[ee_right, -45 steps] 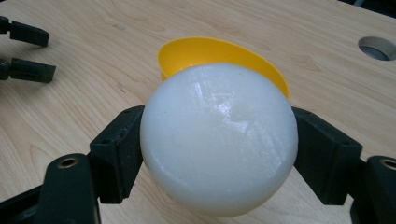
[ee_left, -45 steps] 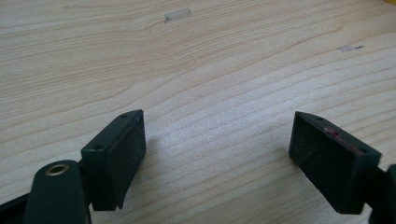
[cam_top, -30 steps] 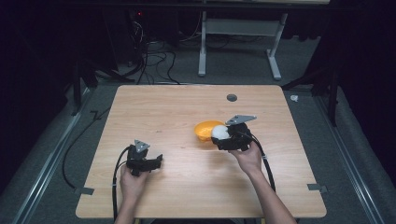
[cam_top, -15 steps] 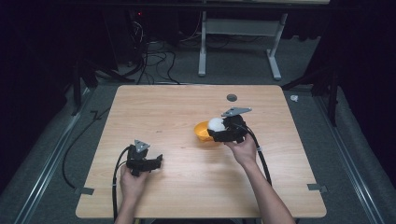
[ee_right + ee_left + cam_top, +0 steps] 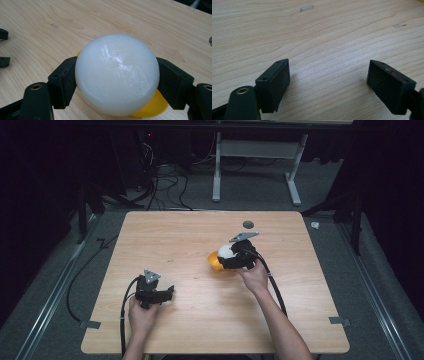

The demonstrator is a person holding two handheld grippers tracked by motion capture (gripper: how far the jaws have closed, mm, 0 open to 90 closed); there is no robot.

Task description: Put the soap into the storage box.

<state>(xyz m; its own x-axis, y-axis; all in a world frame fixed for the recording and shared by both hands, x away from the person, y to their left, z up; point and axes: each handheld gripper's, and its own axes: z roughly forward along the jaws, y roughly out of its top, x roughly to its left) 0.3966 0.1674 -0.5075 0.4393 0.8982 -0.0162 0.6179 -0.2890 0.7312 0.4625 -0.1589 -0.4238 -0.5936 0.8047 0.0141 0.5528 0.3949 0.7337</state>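
**Carrying the white dome over the yellow bowl: handling notes**

Working from the largest item down, the wooden table (image 5: 200, 320) is noted as bare apart from the two grippers and the objects at the right hand. A small dark round mark (image 5: 248, 224) lies near the far edge, well apart from the work.

The yellow bowl (image 5: 214, 261) sits right of the table's centre. In the right gripper view its rim (image 5: 152, 107) shows beneath and behind the held object.

The white dome (image 5: 117, 73), smooth and glossy, is clamped between the jaws of the right gripper (image 5: 235, 257), one pad pressed on each flank. It is held above the bowl; whether it touches the bowl cannot be told.

The left gripper (image 5: 329, 82) is seen with jaws wide apart and nothing between them, low over bare wood near the front left of the table (image 5: 155, 292).

Judgement: the step in hand appears to be the placing of the dome into or onto the bowl. A glossy, rounded surface is likely to slip, so the squeeze should be kept even and the gripper level. The dome should be centred over the bowl and lowered until support is felt before the jaws are eased. The light bowl could be nudged aside by an off-centre descent.
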